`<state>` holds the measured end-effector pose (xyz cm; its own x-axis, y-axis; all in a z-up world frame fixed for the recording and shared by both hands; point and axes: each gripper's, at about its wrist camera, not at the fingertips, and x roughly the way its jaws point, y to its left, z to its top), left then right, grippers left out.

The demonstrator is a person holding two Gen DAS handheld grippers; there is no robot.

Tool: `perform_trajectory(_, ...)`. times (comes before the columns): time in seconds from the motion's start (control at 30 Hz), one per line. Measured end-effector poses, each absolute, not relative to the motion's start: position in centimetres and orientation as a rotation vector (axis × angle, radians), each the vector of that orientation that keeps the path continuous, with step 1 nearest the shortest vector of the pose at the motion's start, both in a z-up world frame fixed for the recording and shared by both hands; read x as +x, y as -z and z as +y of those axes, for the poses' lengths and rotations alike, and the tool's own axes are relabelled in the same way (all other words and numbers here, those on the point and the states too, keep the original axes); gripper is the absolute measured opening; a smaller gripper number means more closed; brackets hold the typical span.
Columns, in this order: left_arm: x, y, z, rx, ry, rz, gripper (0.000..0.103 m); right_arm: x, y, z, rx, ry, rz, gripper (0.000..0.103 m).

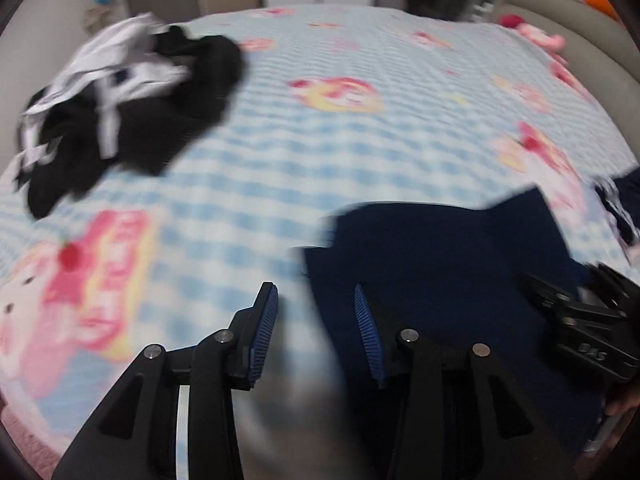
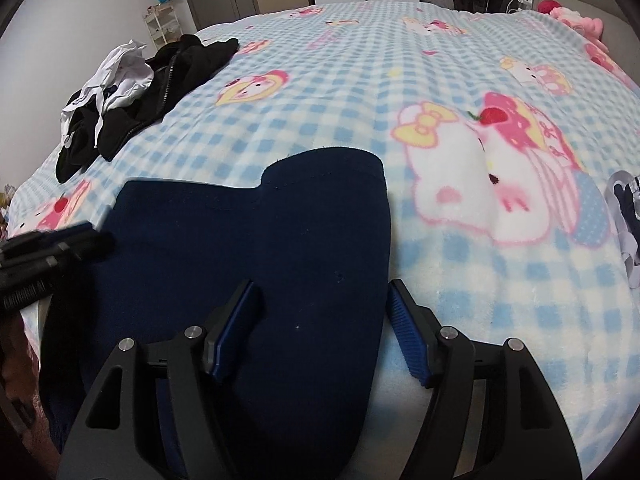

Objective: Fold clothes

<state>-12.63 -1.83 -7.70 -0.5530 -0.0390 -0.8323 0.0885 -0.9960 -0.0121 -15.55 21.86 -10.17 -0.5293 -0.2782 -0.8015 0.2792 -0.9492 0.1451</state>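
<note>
A navy blue garment (image 2: 248,264) lies flat on the blue checked blanket (image 2: 360,92), near the bed's front edge. My right gripper (image 2: 322,286) is open above it, with the left finger over the cloth and the right finger just past the cloth's right edge. In the blurred left wrist view the same navy garment (image 1: 440,280) is at lower right. My left gripper (image 1: 316,292) stands open at its left edge with nothing pinched. Each gripper also shows in the other's view: the right gripper (image 1: 580,320) and the left gripper (image 2: 56,248).
A heap of black and white clothes (image 2: 132,88) (image 1: 120,120) lies at the far left of the bed. Another dark and white garment (image 2: 624,216) sits at the right edge. Pink plush toys (image 2: 576,20) rest by the grey headboard. A door and cupboards stand beyond the bed.
</note>
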Motion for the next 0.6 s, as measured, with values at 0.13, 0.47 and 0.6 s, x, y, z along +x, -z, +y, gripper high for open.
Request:
perform_trajectory(0.13, -12.0, 7.7, -4.6, 1.445, 2.732, 0.282, 0.046, -15.5, 9.4, 22.3, 1.278, 2.502, -0.045, 0.068)
perform_trajectory(0.47, -12.5, 9.2, -4.0, 1.498, 2.656, 0.228, 0.056, -15.9, 8.3, 24.2, 1.264, 2.535, -0.112, 0.066)
perform_trajectory(0.6, -11.8, 7.8, -5.9, 1.389, 2.659, 0.284, 0.055, -15.8, 6.6, 26.1, 1.202, 2.589, -0.177, 0.068)
